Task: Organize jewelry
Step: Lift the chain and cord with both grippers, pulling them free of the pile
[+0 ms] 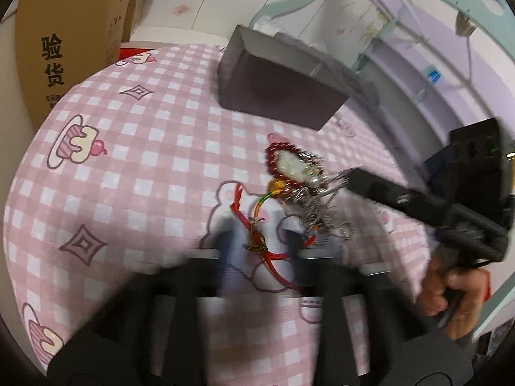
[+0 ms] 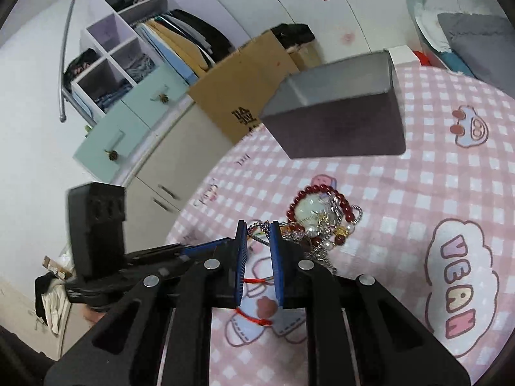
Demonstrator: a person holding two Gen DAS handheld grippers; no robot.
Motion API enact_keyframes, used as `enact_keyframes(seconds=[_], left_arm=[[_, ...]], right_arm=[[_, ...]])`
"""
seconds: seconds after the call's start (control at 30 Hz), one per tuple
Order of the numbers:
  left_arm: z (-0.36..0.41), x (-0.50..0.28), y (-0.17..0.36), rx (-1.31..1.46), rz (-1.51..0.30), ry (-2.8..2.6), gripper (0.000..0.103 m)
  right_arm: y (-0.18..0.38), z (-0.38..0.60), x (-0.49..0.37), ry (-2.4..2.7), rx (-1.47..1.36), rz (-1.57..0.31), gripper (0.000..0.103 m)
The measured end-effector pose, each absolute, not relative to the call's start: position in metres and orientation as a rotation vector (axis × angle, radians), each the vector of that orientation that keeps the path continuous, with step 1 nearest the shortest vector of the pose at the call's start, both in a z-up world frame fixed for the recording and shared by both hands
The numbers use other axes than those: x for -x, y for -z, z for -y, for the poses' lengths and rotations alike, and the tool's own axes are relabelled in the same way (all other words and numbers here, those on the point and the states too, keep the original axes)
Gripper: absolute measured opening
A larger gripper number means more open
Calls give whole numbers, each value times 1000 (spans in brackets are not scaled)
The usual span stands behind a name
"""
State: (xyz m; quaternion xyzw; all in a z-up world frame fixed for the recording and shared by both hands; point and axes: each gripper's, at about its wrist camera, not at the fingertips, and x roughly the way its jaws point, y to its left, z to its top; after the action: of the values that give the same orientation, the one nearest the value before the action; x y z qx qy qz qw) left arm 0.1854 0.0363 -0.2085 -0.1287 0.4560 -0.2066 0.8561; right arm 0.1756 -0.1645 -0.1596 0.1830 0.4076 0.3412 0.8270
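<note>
A tangle of jewelry (image 2: 318, 222) is shown on the pink checked bed (image 2: 418, 199) before a grey box (image 2: 338, 119): red beads, pale pendant, silver chains, red cord. Left tongs (image 1: 257, 241) stand apart; right tongs (image 2: 259, 251) are clamped on a chain.

Your left wrist camera sits close above the pink checked bedspread (image 1: 128, 160), angled down toward the far wardrobe wall, its right edge catching the right gripper (image 1: 351, 177). Your right wrist camera looks down from the right, facing left. Both share the jewelry pile (image 1: 296, 173) and the gray box (image 2: 338, 112).
</note>
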Motion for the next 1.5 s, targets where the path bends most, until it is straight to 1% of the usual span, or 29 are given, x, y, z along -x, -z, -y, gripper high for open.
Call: enact_keyframes(seconds=[0.03,0.1,0.2,0.37,0.4,0.43,0.47,0.53,0.57,0.6,0.63,0.7,0.87,0.93,0.97,1.0,1.17,1.23,1.3,1.5], left_arm=[[-36,-183,205,292,-928,455,77],[-33,-181,200,292,-917,474,77],[-22,-185,205,214,-952,433,77],[-14,-188,206,171,-968,399,76],[-10,-188,206,139,-971,386,71],[-5,-188,206,95,-973,360,61],[-3,-189,206,65,-970,329,55],[-3,-188,206,13,-967,290,33],[-2,-188,206,-15,-963,278,29],[2,-187,205,-57,-954,264,22],[-1,-187,207,-72,-947,259,12],[1,-187,206,-70,-943,272,5],[-9,-183,196,-34,-913,283,4],[-15,-179,187,-22,-893,292,4],[-17,-178,185,-20,-885,282,4],[-20,-177,182,-23,-885,279,4],[-34,-170,171,4,-857,273,4],[-33,-164,166,-3,-848,283,4],[-36,-163,165,-4,-844,277,4],[-50,-159,166,17,-849,266,4]], right_arm=[[158,164,-175,-726,-390,-858,12],[152,164,-174,-730,-388,-844,12],[142,166,-172,-737,-393,-817,12],[123,168,-167,-747,-388,-770,12],[119,168,-166,-749,-388,-757,12],[116,168,-165,-751,-389,-747,12],[111,168,-164,-756,-389,-735,12],[103,169,-162,-759,-388,-713,12],[99,169,-162,-761,-384,-704,12],[95,170,-161,-763,-381,-695,4],[91,169,-161,-774,-382,-685,0],[80,170,-160,-780,-379,-665,0],[69,171,-156,-742,-332,-649,0],[72,169,-156,-725,-298,-669,0],[76,168,-157,-720,-285,-689,0],[82,165,-158,-692,-255,-708,3],[122,145,-164,-650,-165,-821,5],[138,133,-168,-651,-139,-858,8],[150,122,-169,-657,-108,-890,18],[171,89,-176,-644,43,-923,28]])
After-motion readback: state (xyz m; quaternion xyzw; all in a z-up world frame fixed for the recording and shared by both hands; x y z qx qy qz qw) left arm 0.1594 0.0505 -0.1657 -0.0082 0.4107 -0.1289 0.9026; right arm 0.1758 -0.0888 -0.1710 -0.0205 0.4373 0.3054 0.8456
